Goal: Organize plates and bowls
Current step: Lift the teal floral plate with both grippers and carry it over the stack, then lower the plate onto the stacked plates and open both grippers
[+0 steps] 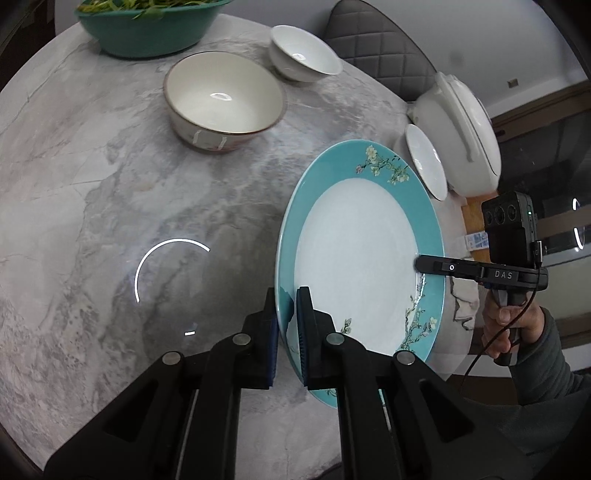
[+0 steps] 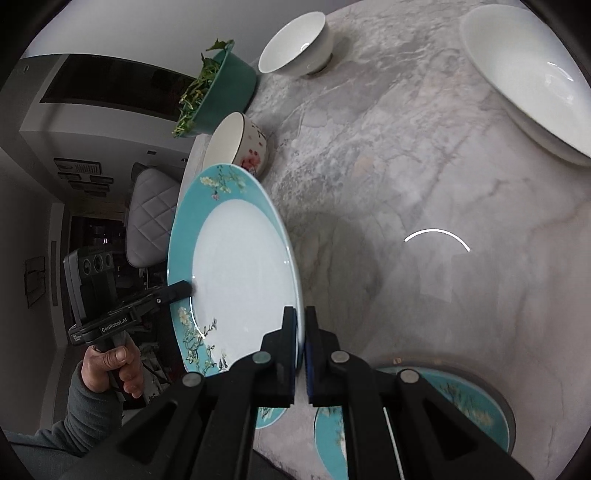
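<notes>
Left tongs point(image 1: 286, 321) are clenching on one edge of the teal-rimmed white plate with painted blossom sprays point(image 1: 360, 251), their blue pads pressing either side of the rim. Right tongs point(image 2: 301, 339) are gripping the opposite edge of that same plate in the same manner. We are seeing the plate tilting steeply and hanging clear above the grey marbled round tabletop point(image 1: 110, 184), carried between the two tools. We are noting a hand point(image 2: 114, 363) in a grey sleeve gripping the left tool's handle.

On the tabletop, we are recording a cream bowl with a dark rim and red flower pattern point(image 1: 225, 99), a small white bowl point(image 1: 303, 53) beyond it, and a green bowl holding leafy greens point(image 1: 147, 26) at the far edge. A white lidded pot point(image 1: 461, 133) is sitting at the tabletop's edge with a small white dish point(image 1: 424, 160) just beside it. A second teal blossom plate point(image 2: 461, 406) is lying flat on the tabletop under the right tongs. A large white bowl point(image 2: 524, 77) is standing well apart from it.
</notes>
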`<act>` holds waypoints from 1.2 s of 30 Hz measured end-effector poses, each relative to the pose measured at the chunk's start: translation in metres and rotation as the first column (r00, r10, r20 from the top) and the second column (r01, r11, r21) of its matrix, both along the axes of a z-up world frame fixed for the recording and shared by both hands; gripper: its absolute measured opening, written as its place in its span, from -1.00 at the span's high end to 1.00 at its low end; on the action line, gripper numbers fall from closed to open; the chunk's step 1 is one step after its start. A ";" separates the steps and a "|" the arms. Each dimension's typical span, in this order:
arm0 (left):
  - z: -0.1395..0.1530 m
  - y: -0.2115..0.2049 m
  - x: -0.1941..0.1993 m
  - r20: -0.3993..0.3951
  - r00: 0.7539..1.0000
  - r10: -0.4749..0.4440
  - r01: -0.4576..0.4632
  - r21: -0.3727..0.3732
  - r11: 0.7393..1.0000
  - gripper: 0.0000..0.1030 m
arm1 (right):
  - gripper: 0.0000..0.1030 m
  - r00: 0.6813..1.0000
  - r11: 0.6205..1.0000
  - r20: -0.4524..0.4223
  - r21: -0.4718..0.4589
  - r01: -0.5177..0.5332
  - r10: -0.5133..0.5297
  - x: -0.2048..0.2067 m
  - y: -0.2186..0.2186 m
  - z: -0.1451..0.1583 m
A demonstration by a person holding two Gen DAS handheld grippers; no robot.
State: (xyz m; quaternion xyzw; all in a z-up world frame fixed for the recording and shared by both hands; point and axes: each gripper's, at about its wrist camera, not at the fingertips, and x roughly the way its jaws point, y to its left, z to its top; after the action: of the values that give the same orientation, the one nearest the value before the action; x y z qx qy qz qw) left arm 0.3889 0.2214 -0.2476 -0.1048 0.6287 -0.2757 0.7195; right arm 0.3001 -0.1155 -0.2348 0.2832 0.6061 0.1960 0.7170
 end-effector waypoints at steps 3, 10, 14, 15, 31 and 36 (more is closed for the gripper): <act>0.010 -0.017 -0.014 0.009 1.000 -0.029 0.029 -0.018 0.999 0.87 | 0.88 1.000 1.000 0.003 -0.007 0.023 -0.023 -0.020 -0.011 0.011; 0.013 -0.053 -0.054 0.006 0.995 -0.104 0.105 -0.031 0.994 0.87 | 0.87 0.994 0.994 0.023 -0.043 0.105 -0.104 -0.080 -0.038 0.023; 0.012 -0.074 -0.074 0.009 0.988 -0.156 0.156 -0.020 0.987 0.87 | 0.85 0.987 0.986 0.017 -0.053 0.160 -0.159 -0.107 -0.049 0.020; 0.011 -0.079 -0.078 0.007 0.986 -0.167 0.167 -0.019 0.986 0.87 | 0.85 0.985 0.984 0.015 -0.053 0.171 -0.170 -0.115 -0.053 0.018; -0.039 -0.133 -0.136 -0.057 0.983 -0.174 0.177 0.065 0.982 0.81 | 0.85 0.987 0.982 -0.015 -0.099 0.159 -0.161 -0.161 -0.099 -0.014; -0.049 -0.140 -0.146 -0.055 0.985 -0.162 0.167 0.099 0.981 0.80 | 0.84 0.990 0.984 -0.017 -0.120 0.135 -0.138 -0.164 -0.106 -0.022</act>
State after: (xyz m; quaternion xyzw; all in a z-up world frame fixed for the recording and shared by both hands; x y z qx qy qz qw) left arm 0.2427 0.0814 -0.2967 -0.0215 0.6652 -0.2989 0.6839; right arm 0.1360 -0.2216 -0.2571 0.2835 0.6047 0.1064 0.7366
